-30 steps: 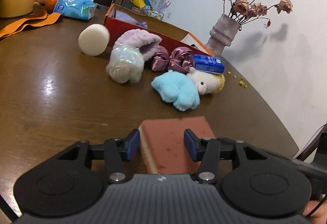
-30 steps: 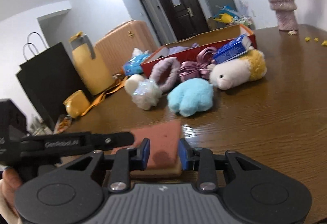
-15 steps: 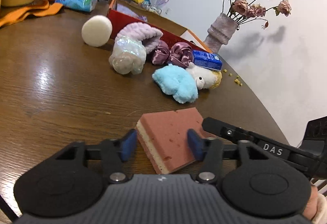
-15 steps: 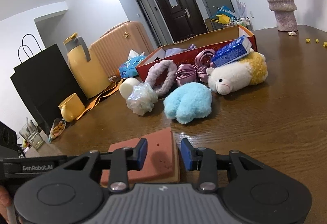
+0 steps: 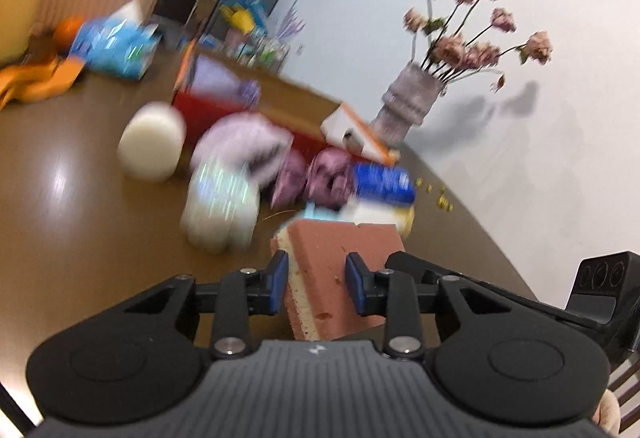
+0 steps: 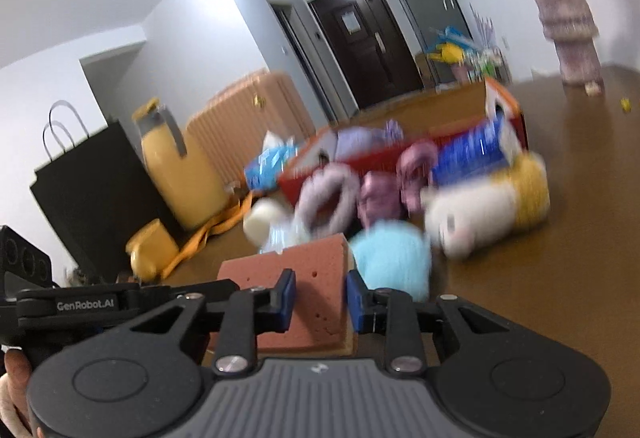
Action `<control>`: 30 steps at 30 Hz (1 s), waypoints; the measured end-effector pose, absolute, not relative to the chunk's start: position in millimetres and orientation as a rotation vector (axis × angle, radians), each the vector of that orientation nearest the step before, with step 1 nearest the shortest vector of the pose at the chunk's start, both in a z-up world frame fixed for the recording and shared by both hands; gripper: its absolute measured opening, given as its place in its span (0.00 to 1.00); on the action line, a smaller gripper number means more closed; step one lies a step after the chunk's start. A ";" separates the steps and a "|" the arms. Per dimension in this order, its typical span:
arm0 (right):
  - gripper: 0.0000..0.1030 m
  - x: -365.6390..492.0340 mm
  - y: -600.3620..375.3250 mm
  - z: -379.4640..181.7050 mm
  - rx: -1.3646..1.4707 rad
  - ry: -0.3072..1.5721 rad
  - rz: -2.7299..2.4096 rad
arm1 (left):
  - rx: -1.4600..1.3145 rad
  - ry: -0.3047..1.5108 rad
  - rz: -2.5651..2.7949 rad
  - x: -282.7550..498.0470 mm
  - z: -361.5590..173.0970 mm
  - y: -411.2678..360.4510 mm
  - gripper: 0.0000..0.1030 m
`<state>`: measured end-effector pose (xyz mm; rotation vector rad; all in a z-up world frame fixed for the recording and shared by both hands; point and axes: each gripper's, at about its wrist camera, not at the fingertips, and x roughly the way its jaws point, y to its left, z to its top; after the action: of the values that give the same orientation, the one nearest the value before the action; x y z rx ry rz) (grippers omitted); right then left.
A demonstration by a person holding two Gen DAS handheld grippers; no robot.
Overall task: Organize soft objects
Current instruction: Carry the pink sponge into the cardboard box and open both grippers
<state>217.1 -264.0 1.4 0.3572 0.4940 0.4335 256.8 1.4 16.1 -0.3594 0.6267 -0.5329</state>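
Left claw (image 5: 316, 284) clamped on the near end of the pink sponge (image 5: 340, 270), blue pads pressed against its cream edge and its pink top; jaws just narrowed from the wider stance of a second ago. Right claw (image 6: 320, 298) likewise clamped on the sponge (image 6: 312, 278) from the opposite side, jaws also just drawn in. Right claw's finger (image 5: 424, 270) seen beside the sponge in the left view; left claw's arm (image 6: 120, 302), lettered, seen beside it in the right view.

Sponge now raised clear of the brown table (image 5: 80, 206), tilted, and covering most of the blue plush (image 6: 394, 262), which a second ago lay fully in sight beyond it. Both views blurred, unlike the sharp earlier frames.

Beyond the sponge: blue plush, white-and-yellow plush animal (image 6: 488, 206), iridescent bundle (image 5: 220, 210), lilac fluffy ring (image 5: 244, 138), purple satin scrunchies (image 5: 316, 178), blue packet (image 5: 384, 184). Left of the ring, a white round sponge (image 5: 152, 146). Behind these, the red box (image 6: 400, 154), holding lilac cloth. Right of the box, a vase of dried roses (image 5: 408, 102). Soft things otherwise lying as before.
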 end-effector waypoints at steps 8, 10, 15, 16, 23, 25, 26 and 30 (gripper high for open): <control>0.24 342.1 -275.3 50.8 0.388 0.458 0.451 | -0.299 0.536 -0.497 375.9 63.6 -12.9 0.31; 0.24 385.0 -273.8 53.3 0.418 0.472 0.452 | -0.280 0.553 -0.475 413.8 68.9 -13.3 0.31; 0.26 484.8 -264.4 38.0 0.533 0.623 0.412 | -0.233 0.661 -0.383 508.3 57.6 -18.1 0.30; 0.26 504.4 -259.3 32.7 0.540 0.657 0.394 | -0.214 0.675 -0.372 523.4 53.4 -19.5 0.30; 0.27 567.8 -225.8 0.1 0.523 0.799 0.308 | -0.078 0.688 -0.250 565.1 22.2 -23.7 0.40; 0.28 565.3 -222.4 0.5 0.492 0.786 0.317 | -0.068 0.660 -0.243 559.6 24.5 -18.7 0.45; 0.28 562.9 -223.2 1.5 0.491 0.781 0.318 | -0.064 0.652 -0.240 555.7 26.4 -15.3 0.45; 0.28 545.1 -233.9 18.9 0.478 0.752 0.307 | -0.049 0.596 -0.207 533.5 46.7 -2.7 0.46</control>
<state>545.1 -233.9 18.9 0.4781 0.7516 0.3073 533.5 -2.7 46.7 -0.0491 0.5956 -0.2074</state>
